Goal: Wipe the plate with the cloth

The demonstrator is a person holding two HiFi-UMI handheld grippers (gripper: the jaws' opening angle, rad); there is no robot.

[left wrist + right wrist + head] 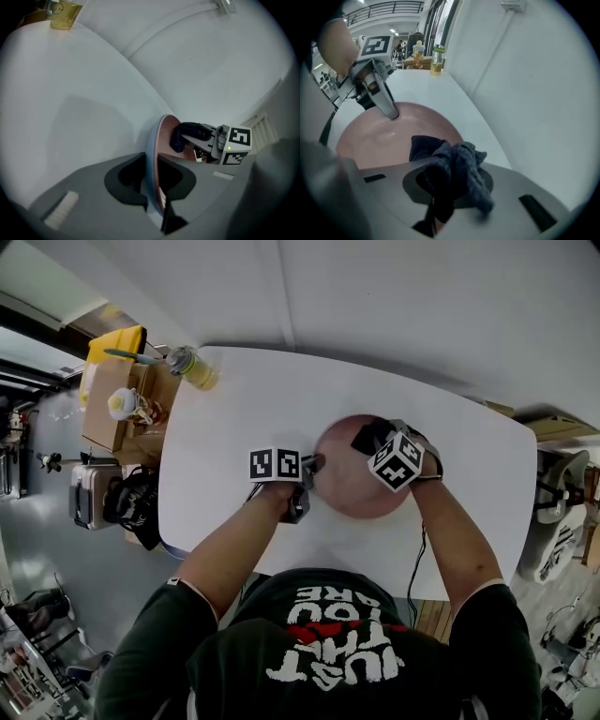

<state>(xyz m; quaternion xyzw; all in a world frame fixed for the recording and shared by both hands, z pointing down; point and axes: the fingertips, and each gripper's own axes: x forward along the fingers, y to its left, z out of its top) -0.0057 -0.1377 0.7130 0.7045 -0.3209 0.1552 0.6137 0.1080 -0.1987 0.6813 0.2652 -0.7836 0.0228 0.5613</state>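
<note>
A: What is the left tool (pixel 152 187) doing?

B: Its jaws stand only a narrow way apart and are clamped on the left rim of the pink plate (pixel 361 493), one pad on each face of the edge.

A: And the right tool (pixel 440 197)?

B: It is closed on the cloth (pixel 454 168), a dark grey bunch that spills out ahead of the jaws. The tool points steeply down over the far right part of the plate. In the left gripper view the cloth looks pressed onto the plate's inner face, though the head view is too small to confirm contact.

A: Where does the plate sit?

B: Right of the middle of the white counter (pixel 234 427). It may be tipped up a little at the held rim; I cannot be sure.

A: How much room is there round it?

B: A band of bare counter lies between the plate and the near edge by the person. The far edge runs along the wall (pixel 422 306). The left part of the counter is bare up to a bottle (pixel 197 368) of yellowish liquid at the far left corner, well apart from the plate.

A: Counts?

B: Two tools, one plate, one cloth, and one bottle on the counter.
</note>
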